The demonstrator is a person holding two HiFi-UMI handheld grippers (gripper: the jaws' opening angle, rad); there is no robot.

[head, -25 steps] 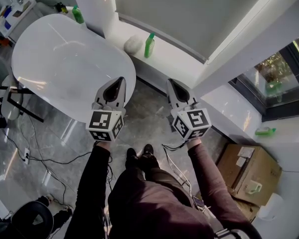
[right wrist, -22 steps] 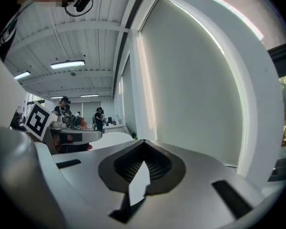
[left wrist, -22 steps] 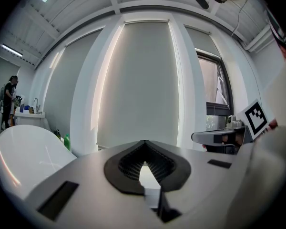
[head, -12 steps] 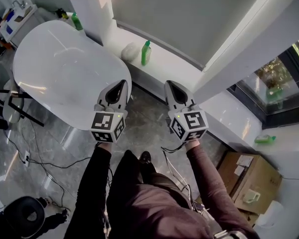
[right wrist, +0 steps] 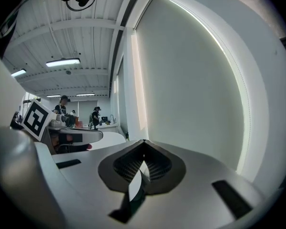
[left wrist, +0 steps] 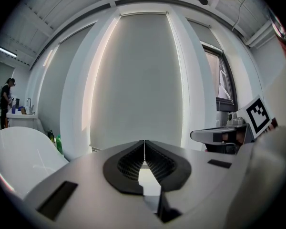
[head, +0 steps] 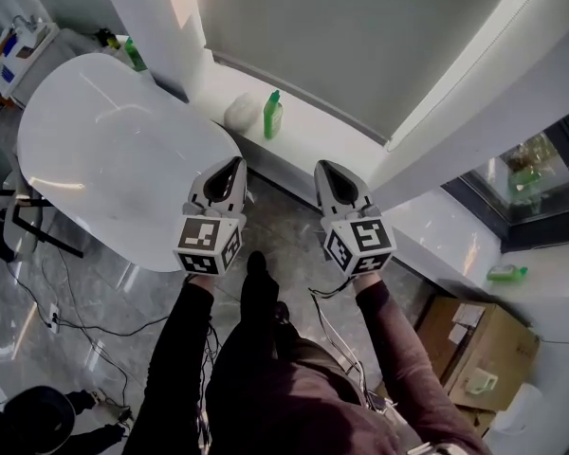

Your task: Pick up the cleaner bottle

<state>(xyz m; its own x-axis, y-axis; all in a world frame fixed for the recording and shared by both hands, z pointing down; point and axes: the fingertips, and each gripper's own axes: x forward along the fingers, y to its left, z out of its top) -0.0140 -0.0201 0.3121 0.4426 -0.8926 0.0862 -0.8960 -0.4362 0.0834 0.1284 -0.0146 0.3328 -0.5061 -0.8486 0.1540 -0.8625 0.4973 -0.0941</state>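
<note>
The cleaner bottle (head: 273, 115), green with a green cap, stands upright on the white window sill (head: 313, 136) in the head view. Both grippers are held out level above the floor, short of the sill. My left gripper (head: 231, 166) is shut and empty, below and left of the bottle. My right gripper (head: 324, 169) is also shut and empty, below and right of it. In the left gripper view the jaws (left wrist: 144, 143) meet at the tip before a pale blind. The right gripper view shows its jaws (right wrist: 143, 142) closed too. The bottle is hidden in both gripper views.
A white oval table (head: 95, 150) stands left of my left gripper. A white bundle (head: 239, 112) lies on the sill beside the bottle. Another green bottle (head: 133, 53) stands far left, a third (head: 505, 273) at the right. A cardboard box (head: 469, 335) sits on the floor.
The person has stepped towards the sill. Both grippers have come nearer the cleaner bottle, still shut and side by side.
</note>
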